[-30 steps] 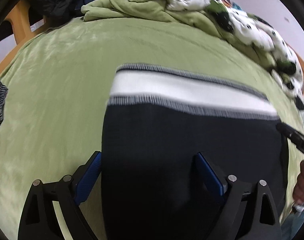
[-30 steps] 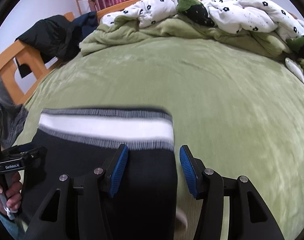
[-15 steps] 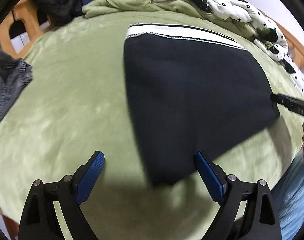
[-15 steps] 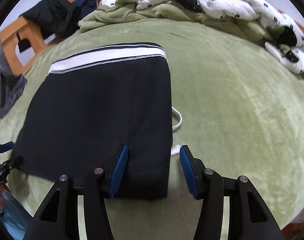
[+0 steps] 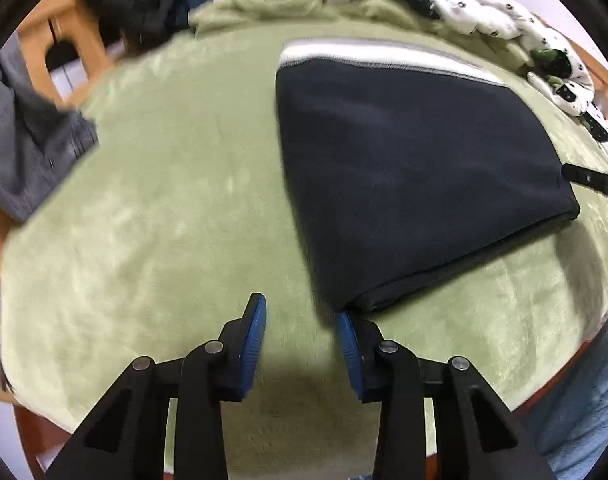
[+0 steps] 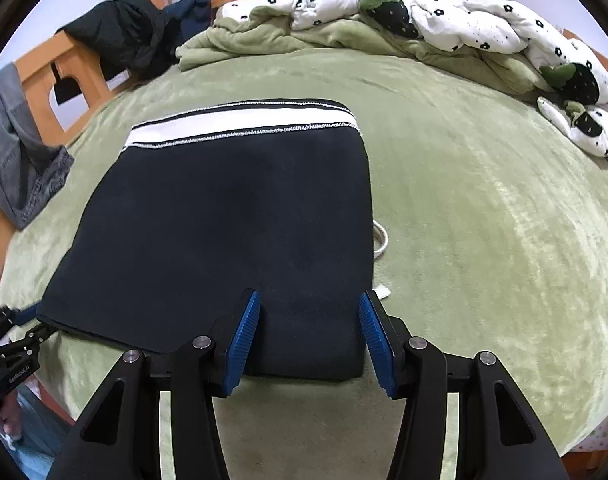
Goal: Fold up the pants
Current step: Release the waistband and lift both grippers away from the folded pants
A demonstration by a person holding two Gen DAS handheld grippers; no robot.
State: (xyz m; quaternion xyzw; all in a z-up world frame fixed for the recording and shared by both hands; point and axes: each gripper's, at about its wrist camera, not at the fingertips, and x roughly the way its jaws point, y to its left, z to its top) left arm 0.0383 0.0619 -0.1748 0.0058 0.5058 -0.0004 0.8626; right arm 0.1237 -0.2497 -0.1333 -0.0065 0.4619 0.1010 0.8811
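Note:
The black pants (image 6: 232,220) lie folded flat on the green bed cover (image 6: 484,200), with the white and grey waistband (image 6: 240,124) at the far end. My right gripper (image 6: 309,300) hovers open over their near right corner, fabric lying beneath the wide gap between its blue pads. In the left wrist view the pants (image 5: 404,168) sit to the right. My left gripper (image 5: 300,312) is just off their near left corner, its jaws closing with only bed cover (image 5: 164,220) between them. The other gripper's tip (image 5: 592,182) shows at the right edge.
A grey garment (image 6: 16,152) hangs over the wooden bed frame (image 6: 76,76) at left, beside a dark jacket (image 6: 124,36). A rumpled flowered quilt (image 6: 464,20) fills the far side. A white drawstring (image 6: 380,240) pokes out right of the pants. A person's jeans (image 5: 584,400) stand close by.
Both grippers have drawn back from near the waistband to the pants' near edge. The left gripper has come off the fabric to its left corner and its jaws have narrowed.

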